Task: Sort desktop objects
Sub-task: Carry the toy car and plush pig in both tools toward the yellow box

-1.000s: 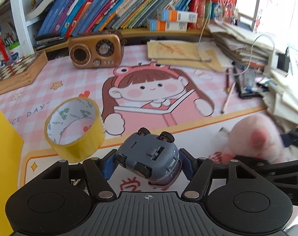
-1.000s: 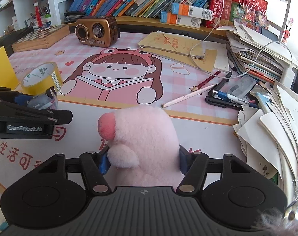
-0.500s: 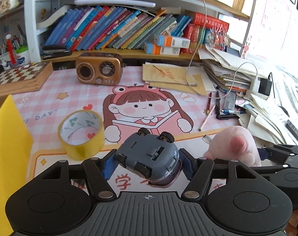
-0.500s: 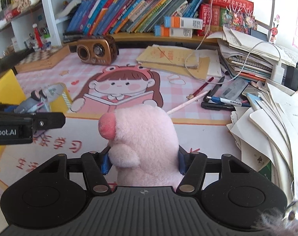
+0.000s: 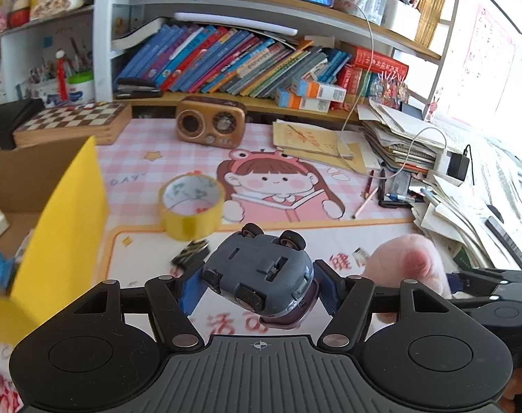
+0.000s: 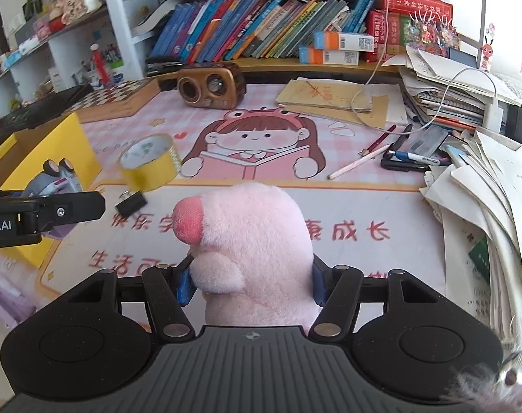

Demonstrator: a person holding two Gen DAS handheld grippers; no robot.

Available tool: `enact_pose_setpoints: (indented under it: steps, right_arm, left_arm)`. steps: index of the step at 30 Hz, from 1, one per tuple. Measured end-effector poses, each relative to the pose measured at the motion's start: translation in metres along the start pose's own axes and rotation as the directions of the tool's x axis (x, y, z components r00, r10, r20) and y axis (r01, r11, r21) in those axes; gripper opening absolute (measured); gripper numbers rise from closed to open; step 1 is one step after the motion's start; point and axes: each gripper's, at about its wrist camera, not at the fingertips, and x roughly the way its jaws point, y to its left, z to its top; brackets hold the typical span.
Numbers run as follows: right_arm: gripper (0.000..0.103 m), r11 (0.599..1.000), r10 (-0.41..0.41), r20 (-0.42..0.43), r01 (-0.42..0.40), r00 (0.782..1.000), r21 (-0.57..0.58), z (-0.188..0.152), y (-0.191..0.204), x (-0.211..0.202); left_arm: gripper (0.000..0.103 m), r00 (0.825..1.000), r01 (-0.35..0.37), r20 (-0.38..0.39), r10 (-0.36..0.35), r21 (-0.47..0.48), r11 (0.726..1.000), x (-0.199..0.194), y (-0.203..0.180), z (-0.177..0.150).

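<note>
My left gripper (image 5: 257,287) is shut on a grey-blue toy car (image 5: 261,272), held wheels-up above the desk mat; the car also shows in the right wrist view (image 6: 54,179). My right gripper (image 6: 250,282) is shut on a pink plush pig (image 6: 250,241), also seen at the right of the left wrist view (image 5: 408,258). A yellow-walled cardboard box (image 5: 68,213) stands at the left, close beside the left gripper; it also shows in the right wrist view (image 6: 51,144). A yellow tape roll (image 5: 191,203) and a black binder clip (image 6: 131,203) lie on the mat.
A brown retro radio (image 5: 211,122) and a chessboard box (image 5: 71,124) sit at the back under a bookshelf (image 5: 243,65). Pencils, pens and a phone (image 6: 415,151) lie at the right beside a stack of papers (image 6: 484,186). A white cable (image 5: 357,103) hangs over yellow booklets.
Both grippers have risen and pulled back with their objects held; the left one has moved left toward the yellow box, whose open inside now shows. A binder clip has come into view.
</note>
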Motion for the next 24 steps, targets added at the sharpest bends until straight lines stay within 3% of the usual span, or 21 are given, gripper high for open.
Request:
enact_pose_setpoints:
  steps: [9,24]
  right_arm:
    - [0.059,0.999,0.049,-0.055,-0.049,0.997,0.001,-0.024,0.046,-0.013]
    - [0.059,0.998,0.056,-0.046,-0.057,0.997,-0.007,-0.048,0.127,-0.037]
  left_arm:
    - [0.066,1.0,0.007,0.005,-0.007,-0.052,0.999,-0.034,0.031,-0.024]
    - [0.066,1.0,-0.001,-0.008,0.0,-0.071,0.998,-0.094,0.093,-0.061]
